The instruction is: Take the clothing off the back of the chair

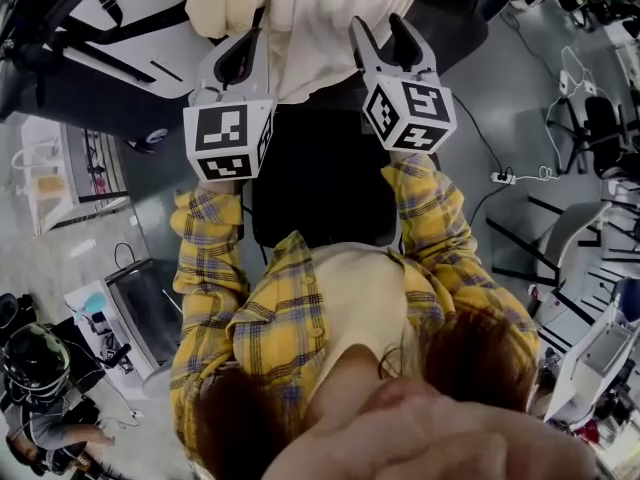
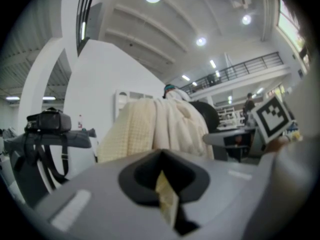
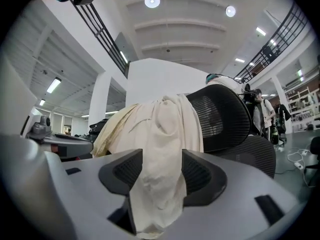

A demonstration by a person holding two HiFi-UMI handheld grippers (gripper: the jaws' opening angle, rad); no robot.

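A cream garment (image 1: 300, 18) hangs bunched ahead of me, above a black mesh chair back (image 1: 320, 188). My left gripper (image 1: 240, 63) is shut on a thin fold of the garment (image 2: 167, 199), which shows pinched between its dark pads (image 2: 145, 179). The rest of the garment (image 2: 155, 129) is draped beyond. My right gripper (image 1: 385, 40) stands open. A loose hanging strip of the garment (image 3: 160, 184) runs down between its separated pads (image 3: 200, 176). In the right gripper view the garment still lies over the top of the chair back (image 3: 225, 119).
A grey table with a black bag (image 2: 47, 121) stands at the left. On the floor to the right lie a power strip (image 1: 503, 177) and cables. A helmet (image 1: 35, 363) and a screen (image 1: 150, 313) sit at lower left. People stand far off to the right (image 3: 260, 109).
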